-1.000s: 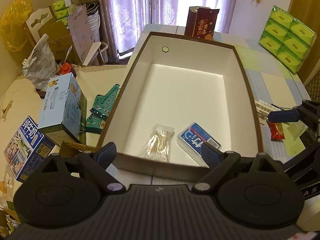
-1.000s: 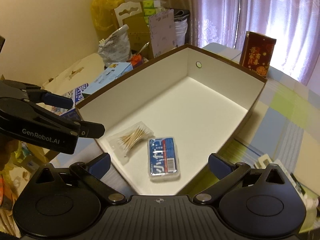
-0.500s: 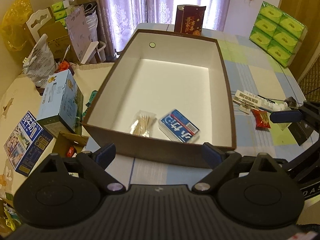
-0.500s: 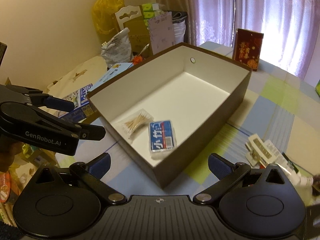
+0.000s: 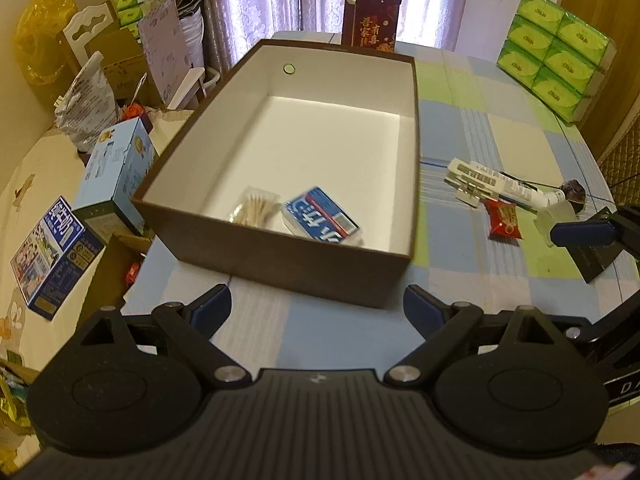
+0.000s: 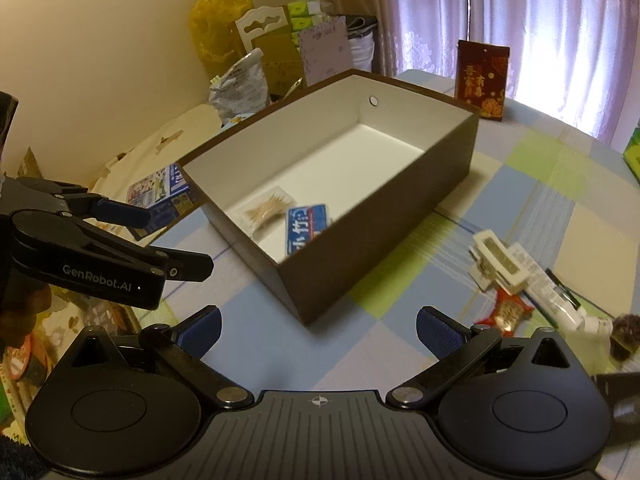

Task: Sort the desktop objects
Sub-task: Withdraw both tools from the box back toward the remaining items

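A brown box (image 5: 280, 256) (image 6: 380, 236) with a white inside stands on the checked tablecloth. Inside it lie a bag of cotton swabs (image 5: 256, 210) (image 6: 270, 210) and a blue tissue pack (image 5: 322, 220) (image 6: 306, 228). To the right of the box lie a white clip (image 5: 466, 180) (image 6: 498, 262), a white tube (image 5: 516, 190) (image 6: 560, 296), a red snack packet (image 5: 502, 218) (image 6: 506, 312) and a dark round item (image 5: 574, 190) (image 6: 624, 326). My left gripper (image 5: 318, 308) hangs open in front of the box. My right gripper (image 6: 318, 330) is open too, off the box's near right corner.
A red gift bag (image 5: 370, 20) stands behind the box and green tissue packs (image 5: 554, 48) sit far right. Left of the table are blue cartons (image 5: 116, 168), a milk box (image 5: 48, 256) and a heap of bags. The left gripper's arm (image 6: 104, 260) crosses the right view.
Both grippers have drawn back and up from the box, so it looks smaller and farther. The items right of the box have come into view. Both stay open.
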`<control>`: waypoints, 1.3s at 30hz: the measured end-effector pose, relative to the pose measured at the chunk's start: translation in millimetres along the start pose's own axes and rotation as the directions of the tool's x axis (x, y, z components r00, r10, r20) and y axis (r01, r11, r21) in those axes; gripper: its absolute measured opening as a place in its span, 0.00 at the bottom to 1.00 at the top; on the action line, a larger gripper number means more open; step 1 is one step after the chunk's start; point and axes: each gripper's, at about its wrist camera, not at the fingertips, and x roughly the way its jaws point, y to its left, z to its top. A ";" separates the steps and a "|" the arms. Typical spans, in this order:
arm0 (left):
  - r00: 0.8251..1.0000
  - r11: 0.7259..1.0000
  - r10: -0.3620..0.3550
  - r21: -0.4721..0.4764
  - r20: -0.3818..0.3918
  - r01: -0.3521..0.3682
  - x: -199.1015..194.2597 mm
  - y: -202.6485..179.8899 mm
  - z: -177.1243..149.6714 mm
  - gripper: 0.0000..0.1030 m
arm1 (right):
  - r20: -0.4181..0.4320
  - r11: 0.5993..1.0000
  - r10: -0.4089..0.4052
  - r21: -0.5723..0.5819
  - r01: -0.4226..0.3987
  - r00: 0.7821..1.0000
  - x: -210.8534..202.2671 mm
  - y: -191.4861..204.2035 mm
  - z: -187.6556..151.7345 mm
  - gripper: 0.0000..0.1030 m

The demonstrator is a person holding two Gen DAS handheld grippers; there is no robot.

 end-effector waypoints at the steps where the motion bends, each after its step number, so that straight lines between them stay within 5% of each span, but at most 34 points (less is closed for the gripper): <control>1: 1.000 1.000 0.000 -0.003 -0.002 0.000 -0.5 -2.8 -1.3 0.88 | -0.002 1.000 0.000 0.000 0.000 1.000 -2.3 -2.4 -2.4 0.98; 20: 0.994 0.993 -0.107 0.040 -0.024 0.108 2.1 -100.4 -20.0 0.88 | -0.029 0.985 -0.126 0.116 0.128 0.992 -62.9 -80.7 -61.6 0.98; 39: 0.981 0.964 -0.187 0.182 -0.055 0.194 39.6 -185.0 -0.6 0.88 | -0.026 0.895 -0.293 0.343 0.284 0.956 -105.0 -162.8 -104.0 0.98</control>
